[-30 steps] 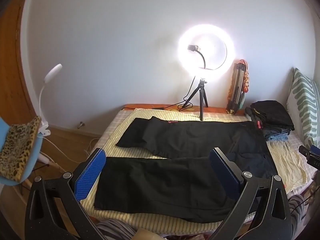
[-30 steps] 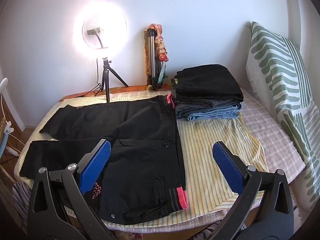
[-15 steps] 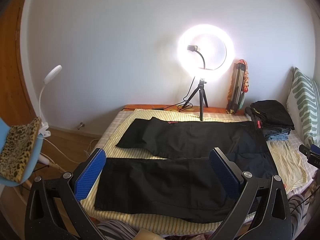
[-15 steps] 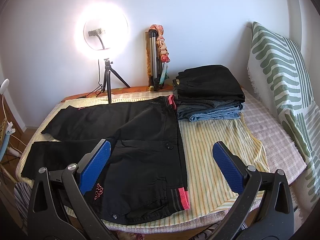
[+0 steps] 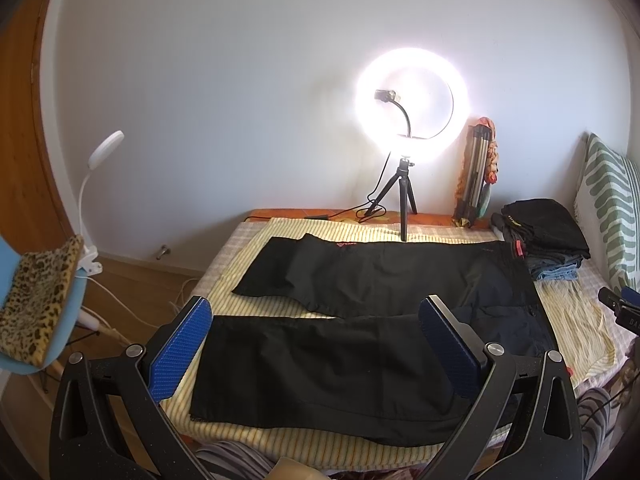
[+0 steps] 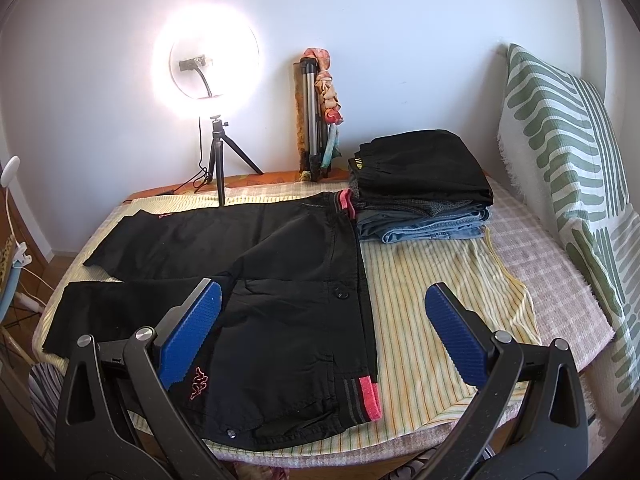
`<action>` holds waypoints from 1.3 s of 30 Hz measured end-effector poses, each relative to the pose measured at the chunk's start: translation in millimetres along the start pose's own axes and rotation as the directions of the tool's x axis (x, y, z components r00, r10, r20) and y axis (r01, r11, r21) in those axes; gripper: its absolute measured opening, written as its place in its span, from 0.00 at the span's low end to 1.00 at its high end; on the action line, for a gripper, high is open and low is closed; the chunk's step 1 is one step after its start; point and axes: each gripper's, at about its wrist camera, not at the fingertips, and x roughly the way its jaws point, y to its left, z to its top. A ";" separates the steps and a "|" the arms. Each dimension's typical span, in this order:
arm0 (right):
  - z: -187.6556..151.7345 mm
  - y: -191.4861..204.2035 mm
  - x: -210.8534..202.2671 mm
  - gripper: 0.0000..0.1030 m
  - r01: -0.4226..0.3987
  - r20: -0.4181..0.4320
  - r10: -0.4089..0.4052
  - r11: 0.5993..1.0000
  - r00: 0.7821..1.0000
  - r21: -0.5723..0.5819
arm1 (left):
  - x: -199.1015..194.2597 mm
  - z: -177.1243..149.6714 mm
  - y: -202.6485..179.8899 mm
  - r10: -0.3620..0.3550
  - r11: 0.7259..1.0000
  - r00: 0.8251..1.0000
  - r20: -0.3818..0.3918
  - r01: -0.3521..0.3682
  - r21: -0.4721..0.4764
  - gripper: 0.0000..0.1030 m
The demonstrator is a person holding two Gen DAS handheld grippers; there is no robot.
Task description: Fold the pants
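With the left gripper (image 5: 316,344) and right gripper (image 6: 324,322) both spread wide and empty above the flat black pants (image 6: 280,280), a shallow pinch risks catching one fabric layer or the striped sheet (image 6: 432,280) at the bed's near edge.

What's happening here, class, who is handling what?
A person holds a two-finger gripper in each hand over a bed. Black pants lie spread flat and unfolded, legs apart, on a striped cloth. The left gripper and right gripper both hover open, touching nothing. A folded clothes stack sits beyond the waistband.
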 end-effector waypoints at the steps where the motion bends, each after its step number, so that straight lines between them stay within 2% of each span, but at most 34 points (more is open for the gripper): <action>1: -0.1 1.0 0.1 1.00 -0.001 0.000 0.001 1.000 1.000 -0.001 | 0.1 0.1 0.0 0.000 1.000 1.000 0.000 0.000 0.000 1.00; 39: -0.3 7.5 2.6 1.00 -0.004 -0.010 0.004 1.000 1.000 0.000 | 5.2 -2.0 -0.9 0.001 1.000 1.000 -0.004 -0.001 0.007 1.00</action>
